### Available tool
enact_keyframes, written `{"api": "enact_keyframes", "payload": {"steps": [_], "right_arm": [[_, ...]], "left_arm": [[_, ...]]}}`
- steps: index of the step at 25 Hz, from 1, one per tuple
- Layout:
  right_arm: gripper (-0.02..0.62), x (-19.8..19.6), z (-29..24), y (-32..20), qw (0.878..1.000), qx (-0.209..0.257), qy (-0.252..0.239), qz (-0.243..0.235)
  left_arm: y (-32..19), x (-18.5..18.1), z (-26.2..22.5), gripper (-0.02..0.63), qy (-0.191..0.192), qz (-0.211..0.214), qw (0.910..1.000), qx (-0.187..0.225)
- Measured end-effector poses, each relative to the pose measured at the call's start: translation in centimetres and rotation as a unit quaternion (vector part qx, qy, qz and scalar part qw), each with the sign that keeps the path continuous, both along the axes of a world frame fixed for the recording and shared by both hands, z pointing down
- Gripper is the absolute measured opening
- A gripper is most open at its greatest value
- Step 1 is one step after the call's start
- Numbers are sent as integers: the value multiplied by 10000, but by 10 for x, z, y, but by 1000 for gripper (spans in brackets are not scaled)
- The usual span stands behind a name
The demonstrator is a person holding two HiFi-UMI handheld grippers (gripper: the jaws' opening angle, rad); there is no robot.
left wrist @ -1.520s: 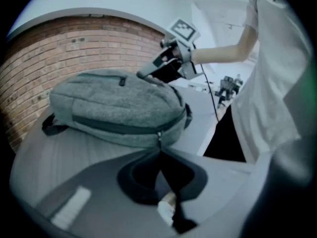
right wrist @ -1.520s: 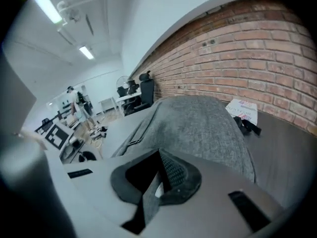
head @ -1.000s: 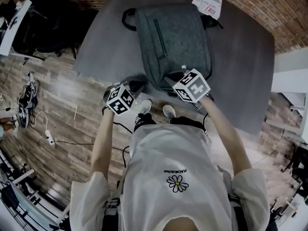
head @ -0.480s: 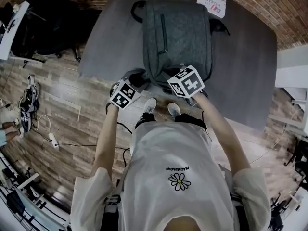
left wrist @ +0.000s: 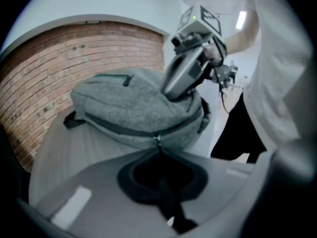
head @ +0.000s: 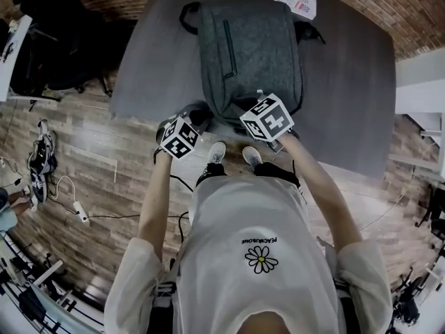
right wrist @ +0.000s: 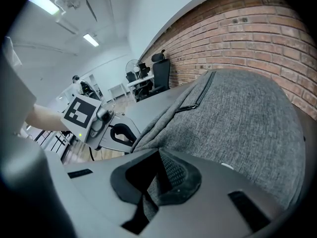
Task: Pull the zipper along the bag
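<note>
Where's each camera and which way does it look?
Head view: on the person's head, looking steeply down at the backpack; shirt, arms, left gripper, right gripper show.
Left gripper view: on the left gripper, facing the backpack; fingers just closed on the zipper pull; right gripper beyond.
Right gripper view: on the right gripper, facing across the backpack; fingers pinch its fabric; left gripper beyond.
All share the backpack.

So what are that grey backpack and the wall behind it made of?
The backpack looks like felt or a heathered woven fabric, matte: its grey surface is speckled and slightly fuzzy. The wall is brick, rough and seemingly unpainted: reddish courses with paler mortar lines.
</note>
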State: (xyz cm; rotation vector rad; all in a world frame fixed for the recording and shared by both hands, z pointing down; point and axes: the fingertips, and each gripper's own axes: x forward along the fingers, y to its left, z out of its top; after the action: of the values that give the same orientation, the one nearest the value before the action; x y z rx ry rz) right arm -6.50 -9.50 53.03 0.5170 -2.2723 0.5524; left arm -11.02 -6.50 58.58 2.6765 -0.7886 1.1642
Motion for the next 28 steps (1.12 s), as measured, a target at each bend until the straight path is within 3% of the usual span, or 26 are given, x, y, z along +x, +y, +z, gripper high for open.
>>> {"api": "enact_keyframes", "payload": {"steps": [4,9,14,16,20,23,26,28], "right_arm": [[2,-1,-1,0,9999,-131,-89,-35],[1,-2,0,-2,9991,-380,-150,-78],[0,-3,2,-4,9991,-396,-148,-62],[0,-3,0,-2,9984,-503,-244,-106],[2,-1,-9,1,9962,-690,-417,-322],[2,13,-29,-7,9986,14,-279,-457],[3,48,-56,-35,9952,972,-122,22],[-2,74,-57,-45,9916,1282,179,59]], "left_arm": [[8,-1,-9,6,-61,68,9997,-208],[24,23,-12,38,-104,583,9962,-639],[32,35,-13,57,-214,707,9932,-902],[31,24,-10,36,-269,587,9947,-796],[19,-12,-13,-3,-144,-66,9990,-419],[18,-17,-19,-3,-69,-202,9990,-392],[22,-17,-27,-3,285,-365,9979,-444],[27,-13,-33,-3,508,-415,9969,-425]]}}
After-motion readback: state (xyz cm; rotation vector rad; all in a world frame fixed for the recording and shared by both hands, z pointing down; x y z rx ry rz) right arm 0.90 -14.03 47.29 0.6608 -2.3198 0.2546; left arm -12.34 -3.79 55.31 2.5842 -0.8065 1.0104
